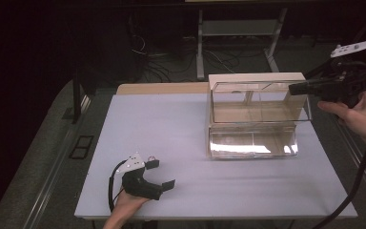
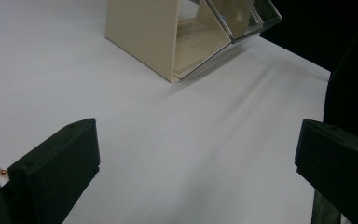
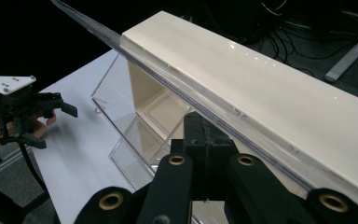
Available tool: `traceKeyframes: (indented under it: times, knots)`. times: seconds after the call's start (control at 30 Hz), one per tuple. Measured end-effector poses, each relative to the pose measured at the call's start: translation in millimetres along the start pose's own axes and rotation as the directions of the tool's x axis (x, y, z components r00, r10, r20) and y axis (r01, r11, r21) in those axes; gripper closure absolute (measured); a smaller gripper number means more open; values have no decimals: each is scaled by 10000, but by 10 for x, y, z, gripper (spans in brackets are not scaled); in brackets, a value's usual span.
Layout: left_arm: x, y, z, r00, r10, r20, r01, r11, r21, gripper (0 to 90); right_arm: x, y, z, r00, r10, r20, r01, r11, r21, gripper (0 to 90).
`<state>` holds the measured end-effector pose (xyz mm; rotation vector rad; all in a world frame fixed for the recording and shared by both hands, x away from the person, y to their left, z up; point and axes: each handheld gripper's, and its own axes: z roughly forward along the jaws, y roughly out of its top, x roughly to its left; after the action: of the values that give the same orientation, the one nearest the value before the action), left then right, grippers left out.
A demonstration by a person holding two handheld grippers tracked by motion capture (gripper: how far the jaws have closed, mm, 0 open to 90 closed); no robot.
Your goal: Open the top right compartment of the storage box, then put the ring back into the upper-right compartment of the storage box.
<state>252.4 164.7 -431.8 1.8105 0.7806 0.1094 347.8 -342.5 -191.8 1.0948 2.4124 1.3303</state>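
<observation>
While the clear lid (image 1: 259, 101) of the case (image 1: 255, 78) at the tabletop's (image 1: 181, 143) far right is held raised by the right gripper's (image 1: 299, 88) closed fingers, the left gripper (image 1: 162, 174) is rested open near the front, so loading seems next.

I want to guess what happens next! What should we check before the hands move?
1. Clear lid lifted open: ok.
2. Right gripper shut on the lid's edge: ok.
3. Left gripper open and low over the table: ok.
4. Small trinket between the left jaws: not ok, it sits beside one jaw.
5. Room inside the beige box: ok, looks empty.
6. What the trinket is: cannot tell.
</observation>
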Motion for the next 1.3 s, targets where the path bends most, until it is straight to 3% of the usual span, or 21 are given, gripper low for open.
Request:
traceKeyframes:
  times: [0.17, 0.63, 1.3]
  knots:
    - [22, 36, -52, 9999, 67, -102, -66, 10000, 8, 0, -12, 13, 1, 10000, 14, -25, -14, 10000, -36, 895]
    - [64, 177, -210, 9995, -280, -141, 277, 9993, -233, 0, -33, 25, -7, 9997, -28, -234, 28, 10000, 26, 895]
    - [224, 400, -252, 9991, -195, -380, 220, 9976, 650, 0, -65, -4, -57, 9999, -96, -115, 96, 9999, 48, 895]
